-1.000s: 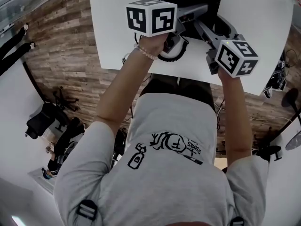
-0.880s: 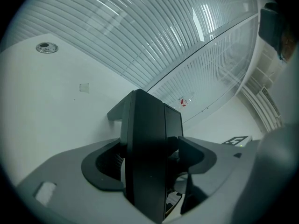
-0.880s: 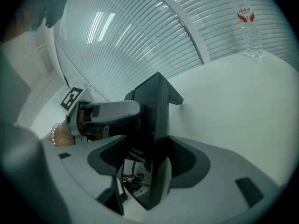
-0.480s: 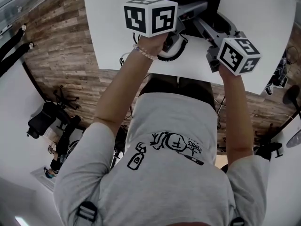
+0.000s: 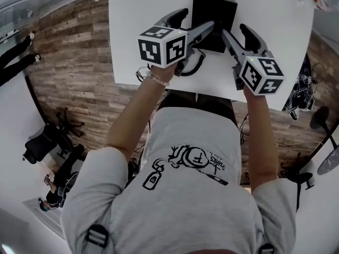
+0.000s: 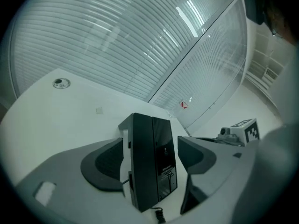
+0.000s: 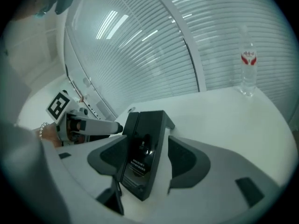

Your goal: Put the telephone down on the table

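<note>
The black telephone (image 5: 214, 15) stands on end on the white table (image 5: 135, 36), its coiled cord (image 5: 192, 66) trailing toward the near edge. My left gripper (image 5: 198, 18) straddles its left side and my right gripper (image 5: 234, 29) its right side. In the left gripper view the telephone (image 6: 154, 162) sits between the jaws of the left gripper (image 6: 150, 146), with thin white gaps on both sides. In the right gripper view the telephone (image 7: 142, 157) lies against or close to the left pad of the right gripper (image 7: 147, 143), with a gap at the right pad. Whether it rests on the table is unclear.
A clear water bottle (image 7: 247, 69) stands at the table's far right. A wall of slatted blinds (image 6: 140, 41) runs behind the table. The near table edge (image 5: 159, 83) lies just under my wrists, with wooden floor (image 5: 69, 62) to the left.
Both grippers have drawn back a little toward the near edge, side by side. The whole telephone now shows in the head view, which has itself shifted.
</note>
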### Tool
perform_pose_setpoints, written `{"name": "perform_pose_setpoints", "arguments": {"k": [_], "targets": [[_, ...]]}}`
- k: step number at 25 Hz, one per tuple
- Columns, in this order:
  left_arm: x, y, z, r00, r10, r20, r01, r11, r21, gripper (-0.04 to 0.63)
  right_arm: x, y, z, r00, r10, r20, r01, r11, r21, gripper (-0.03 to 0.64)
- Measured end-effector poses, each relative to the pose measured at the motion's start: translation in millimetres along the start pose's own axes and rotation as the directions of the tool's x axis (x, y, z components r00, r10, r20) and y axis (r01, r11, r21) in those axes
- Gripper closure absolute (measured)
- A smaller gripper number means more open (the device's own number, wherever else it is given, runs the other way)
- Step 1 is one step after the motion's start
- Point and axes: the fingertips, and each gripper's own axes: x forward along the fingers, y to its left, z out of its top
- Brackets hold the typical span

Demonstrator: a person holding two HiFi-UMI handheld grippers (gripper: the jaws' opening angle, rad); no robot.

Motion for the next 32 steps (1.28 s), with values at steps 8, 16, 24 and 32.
{"name": "perform_pose_setpoints", "arguments": {"k": [8,16,24,32], "targets": [[-89,-55,39,0.985,0.003,0.174,-0.029,0.989,0.147,0.369,-79,42,66,0.994,-0.008,0.110,0.032,0.976,-0.215,0.442],[-155,-126,83,0.952,-0.062,0.299,-0.015,0.968,0.249,0.426,-149,97,124,0.974,0.044,0.220,0.028,0.949,-0.313,0.494],[-203,-179,111,0.914,-0.126,0.386,0.001,0.952,0.307,0.430,-206,148,165,0.943,0.096,0.319,0.028,0.931,-0.364,0.514],[-236,-213,123,0.878,-0.171,0.447,0.020,0.946,0.324,0.430,-244,169,192,0.911,0.113,0.398,0.042,0.932,-0.361,0.523]]}}
